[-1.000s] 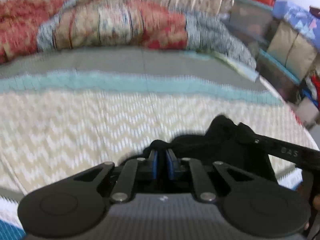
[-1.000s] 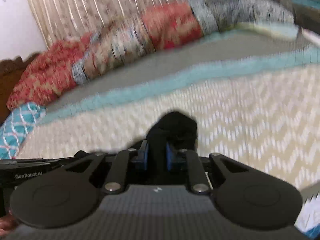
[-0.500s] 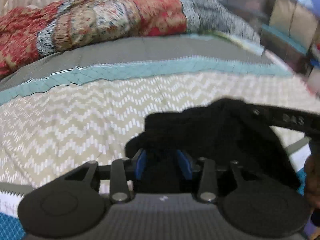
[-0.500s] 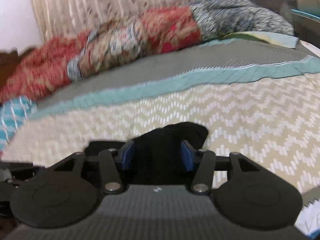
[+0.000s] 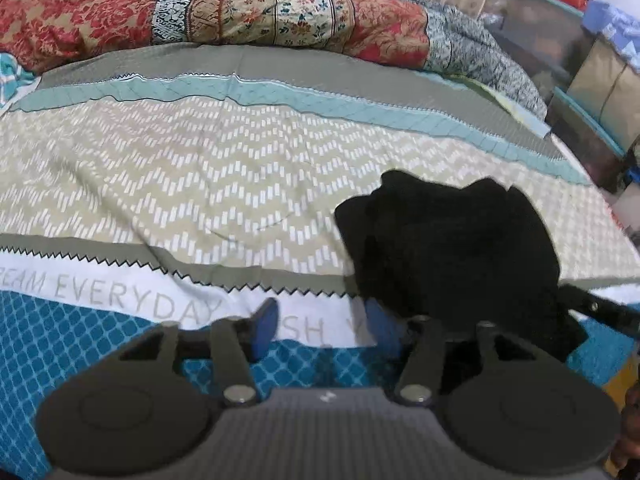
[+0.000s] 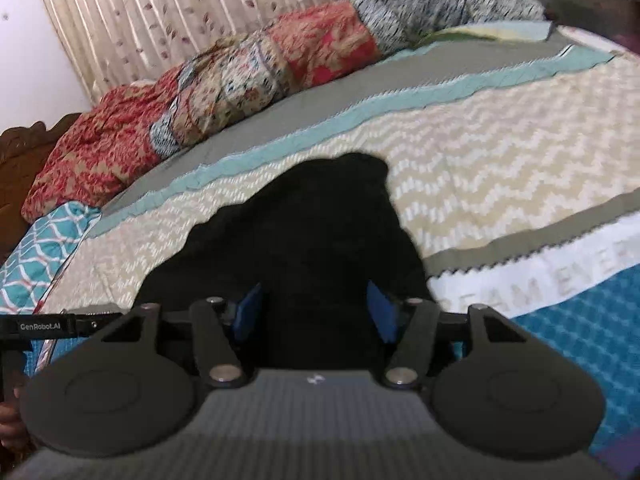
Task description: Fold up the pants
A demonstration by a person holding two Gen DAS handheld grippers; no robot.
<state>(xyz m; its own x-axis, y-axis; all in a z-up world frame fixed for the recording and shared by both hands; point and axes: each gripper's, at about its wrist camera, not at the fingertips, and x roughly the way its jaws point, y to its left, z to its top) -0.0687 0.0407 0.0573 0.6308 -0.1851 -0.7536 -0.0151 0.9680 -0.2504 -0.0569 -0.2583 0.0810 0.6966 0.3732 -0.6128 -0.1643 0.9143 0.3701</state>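
Note:
The black pants (image 5: pixel 452 248) lie in a bunched heap on the patterned bedspread near the bed's front edge. In the left wrist view they sit to the right of my left gripper (image 5: pixel 324 326), which is open and empty over the white and blue part of the spread. In the right wrist view the pants (image 6: pixel 304 240) lie straight ahead of my right gripper (image 6: pixel 314 314), whose blue pads stand wide apart on either side of the cloth without clamping it.
A rolled red and floral quilt (image 5: pixel 240 12) lies along the far side of the bed. A teal pillow (image 6: pixel 36 256) lies at the left. Stacked boxes and bags (image 5: pixel 592 68) stand beside the bed at the right. A curtain (image 6: pixel 180 12) hangs behind.
Both grippers were shut on the black pants a second ago. Both have opened and let the pants drop onto the bed. The left gripper has shifted left, off the cloth.

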